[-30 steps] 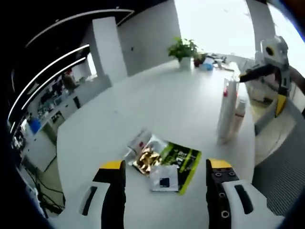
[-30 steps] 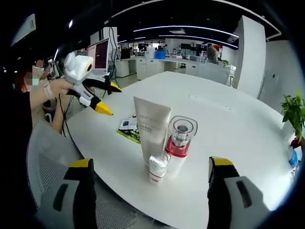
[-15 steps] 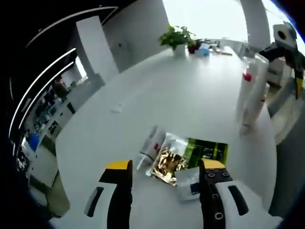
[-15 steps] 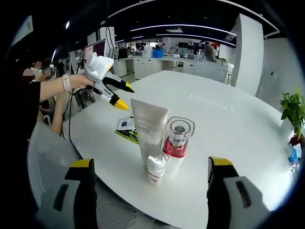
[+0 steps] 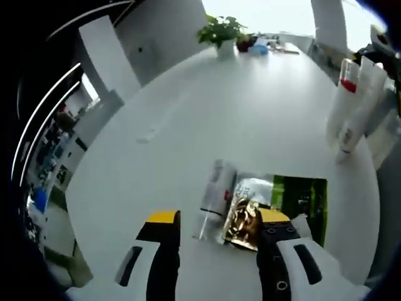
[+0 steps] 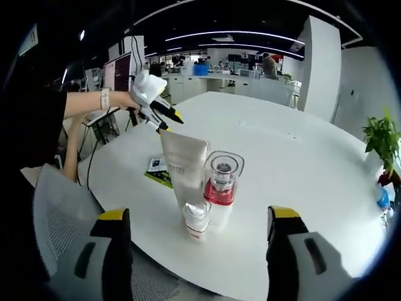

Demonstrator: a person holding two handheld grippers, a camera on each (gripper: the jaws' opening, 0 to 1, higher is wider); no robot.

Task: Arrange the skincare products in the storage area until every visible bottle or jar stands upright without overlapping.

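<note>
We had the left tool [image 5: 213, 219] hanging over the white bench [image 5: 250, 119] with its jaws apart and nothing in them, right above a small tube [image 5: 216, 188] lying flat, just beside a gold sachet [image 5: 244, 219] and a green packet [image 5: 304, 200]. Our right tool [image 6: 194, 216] was wide apart and empty too. It faced a white tube [image 6: 182, 166] standing on its cap, a clear-capped bottle with a red collar [image 6: 222, 182] and a small white jar [image 6: 196, 219], all upright and bunched close together near the bench edge.
</note>
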